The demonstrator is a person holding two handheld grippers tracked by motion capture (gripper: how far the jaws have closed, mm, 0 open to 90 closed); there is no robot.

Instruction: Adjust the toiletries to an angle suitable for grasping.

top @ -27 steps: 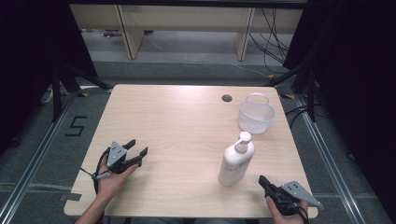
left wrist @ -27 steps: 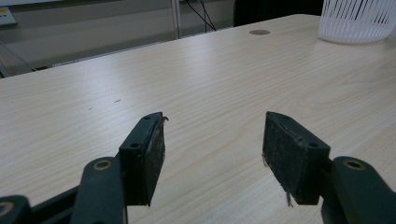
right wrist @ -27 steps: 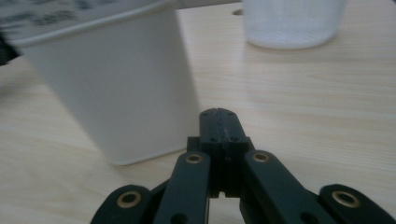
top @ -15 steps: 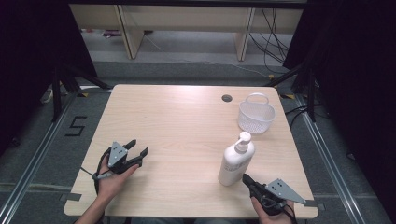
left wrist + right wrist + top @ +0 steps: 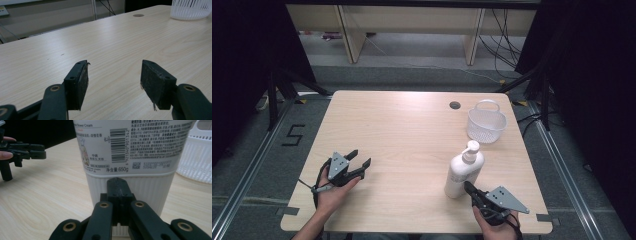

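Now closing in: right gripper (image 5: 470,189), jaws pressed together, has shifted leftward up to the base of the white plastic pump bottle (image 5: 463,172) at lower right of frame.
Left gripper (image 5: 358,165) unmoved, jaws wide, empty; pale wooden table (image 5: 402,130); white ribbed basket (image 5: 486,122) upper right; dark curtained room.

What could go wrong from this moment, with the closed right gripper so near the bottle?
1. The right gripper, its jaws shut, points at the base of the tall white plastic pump bottle. A push there could slide or tip the bottle.
2. With jaws shut it cannot grasp; it must open first.
3. The white ribbed plastic basket stands just beyond, so a toppling bottle might hit it.
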